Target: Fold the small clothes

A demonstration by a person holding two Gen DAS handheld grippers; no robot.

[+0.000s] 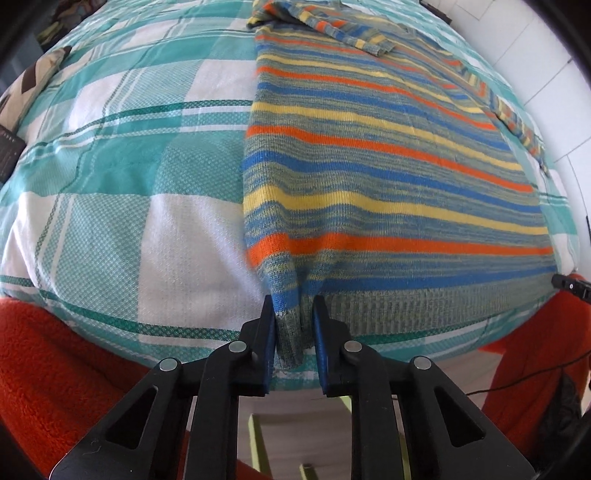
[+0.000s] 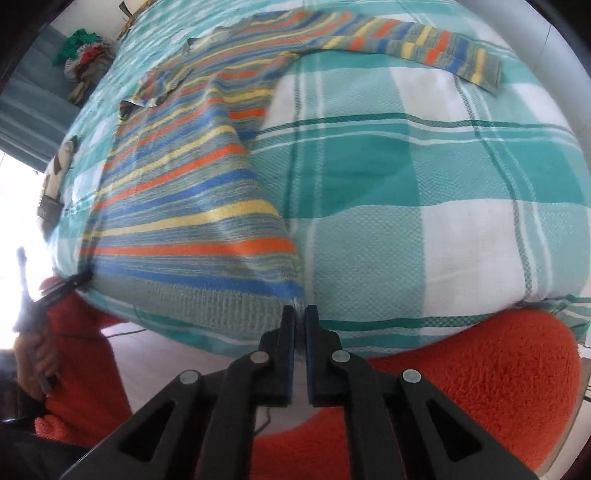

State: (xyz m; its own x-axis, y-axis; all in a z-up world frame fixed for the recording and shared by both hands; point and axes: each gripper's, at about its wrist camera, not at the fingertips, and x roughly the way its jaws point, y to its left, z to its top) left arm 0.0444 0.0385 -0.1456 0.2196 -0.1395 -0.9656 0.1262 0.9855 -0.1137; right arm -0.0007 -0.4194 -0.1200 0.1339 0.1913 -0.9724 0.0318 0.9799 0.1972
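Your left hand-held gripper (image 1: pixel 294 317) sits at the near edge of the bed (image 1: pixel 110 229), its black jaws with blue pads narrowed onto a bunched fold of the striped sweater (image 1: pixel 369 192), pinching the ribbed grey-green hem at its left corner. The knit puckers upward into a ridge between the pads.

Your right hand-held gripper (image 2: pixel 300 325) is also at the near edge of the bed (image 2: pixel 424 221), jaws nearly together, clamping the sweater (image 2: pixel 192 206) by the right corner of the same ribbed hem; only a thin sliver of fabric shows between the pads. In this view your left hand (image 2: pixel 35 363) is at the far left, wrapped around the other tool's handle, with an orange fleece sleeve (image 2: pixel 480 376) below; the fleece is thick and nubbly.

The sweater lies flat along the bed, hem nearest you and collar toward the far edge. It is a fine knit with horizontal bands of orange, yellow, blue and mottled grey-green. One long sleeve (image 2: pixel 424 51) stretches out toward the far right corner; the other sleeve (image 1: pixel 332 26) is folded across the chest near the far edge.

The bed cover is a woven plaid of teal and white squares with thin dark green lines, its texture a small waffle weave.
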